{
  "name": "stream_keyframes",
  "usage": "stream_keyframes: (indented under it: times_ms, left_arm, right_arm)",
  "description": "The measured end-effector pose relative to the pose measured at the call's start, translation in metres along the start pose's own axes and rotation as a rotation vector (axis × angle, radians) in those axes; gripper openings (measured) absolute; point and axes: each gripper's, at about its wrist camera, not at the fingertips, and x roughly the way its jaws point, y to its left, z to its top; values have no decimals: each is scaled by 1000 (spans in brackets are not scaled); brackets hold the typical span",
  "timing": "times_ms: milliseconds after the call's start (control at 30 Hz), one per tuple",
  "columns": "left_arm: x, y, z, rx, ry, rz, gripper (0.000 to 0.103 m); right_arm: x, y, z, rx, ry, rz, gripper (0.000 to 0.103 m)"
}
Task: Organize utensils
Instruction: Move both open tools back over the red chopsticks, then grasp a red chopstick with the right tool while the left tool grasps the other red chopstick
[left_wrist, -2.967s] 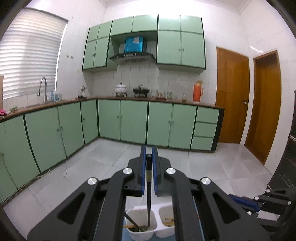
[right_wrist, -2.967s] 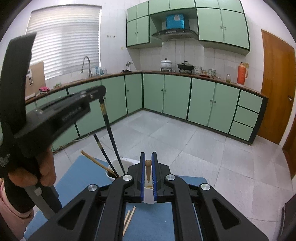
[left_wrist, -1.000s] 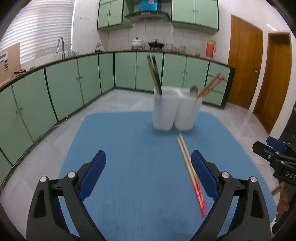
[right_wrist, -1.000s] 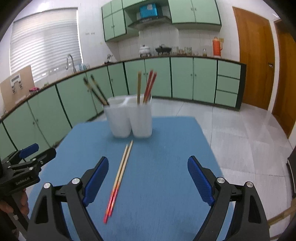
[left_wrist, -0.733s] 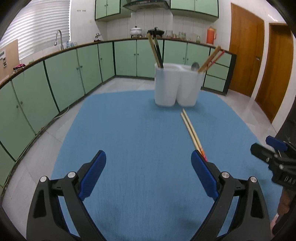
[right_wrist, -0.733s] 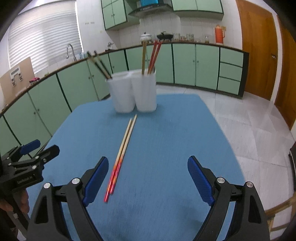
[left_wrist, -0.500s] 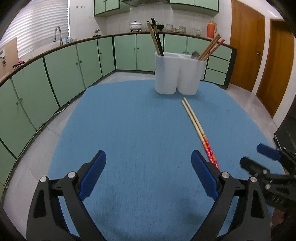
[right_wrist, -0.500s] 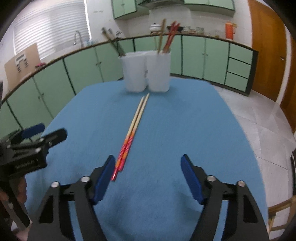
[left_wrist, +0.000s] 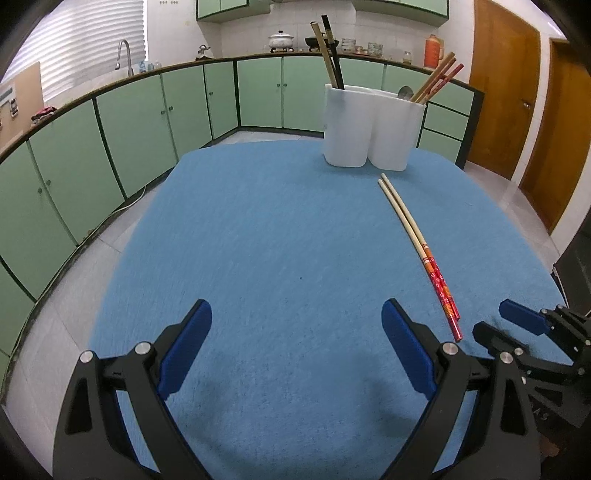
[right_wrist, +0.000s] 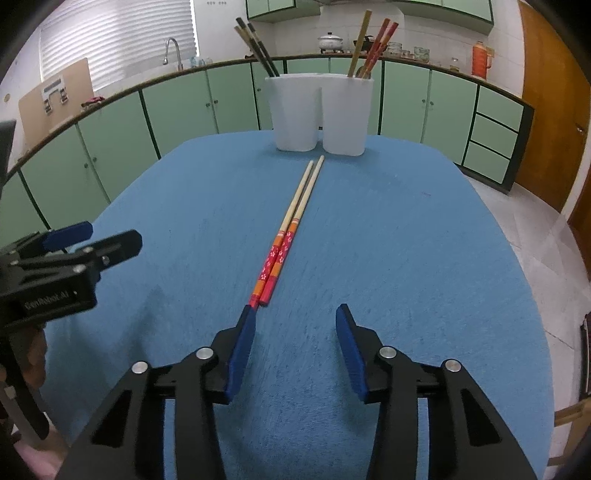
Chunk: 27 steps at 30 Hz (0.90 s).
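- One blue-covered surface (right_wrist: 406, 229) carries the task's things; green kitchen cabinets (left_wrist: 122, 122) curve round behind it.
- One white holder (right_wrist: 319, 110) with two compartments stands upright at the far end of the surface.
- In the right wrist view its left compartment holds two dark chopsticks (right_wrist: 258, 46), leaning left.
- Its right compartment holds three sticks (right_wrist: 373, 46): one plain wooden, two red. The left wrist view also shows one spoon bowl (left_wrist: 405, 92) at that rim.
- Two loose chopsticks (right_wrist: 291, 225) lie side by side and touching on the surface, pale tips just short of the holder, red patterned ends toward the near edge.
- The right gripper (right_wrist: 295, 332) hovers at those red ends, its fingers half-spread and closing. The red ends sit just at the tip of the left finger, and nothing is gripped.
- The left gripper (left_wrist: 295, 347) has its fingers wide, only bare blue surface between them; the loose pair lies off to its right.
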Motion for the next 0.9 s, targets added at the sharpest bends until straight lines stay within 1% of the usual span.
stream_keyframes:
  times_ms: [200,467,667,767,833,900]
  left_arm:
    - [0,-1,1,-9,0,-7,90]
    - [2,-3,1,-11,5,-11,90]
    - [2,-4,1,-13,7,-10,90]
    - [2,-5,2,-14,8,-10,90]
    - [2,-5,2,-14,9,-12,90]
    - [2,-6,2,-15,9,-15,90]
  right_arm:
    - [9,3,-2,-18,16,-6,37]
    - [15,8,-1,-26,9,-18,35]
    - [21,14,5,-41,12,-20,30]
    - [23,15,7,-42,15,-19,22]
    - [23,14,7,-37,15,-18,13]
    - [23,13,7,-25,15,-16,10]
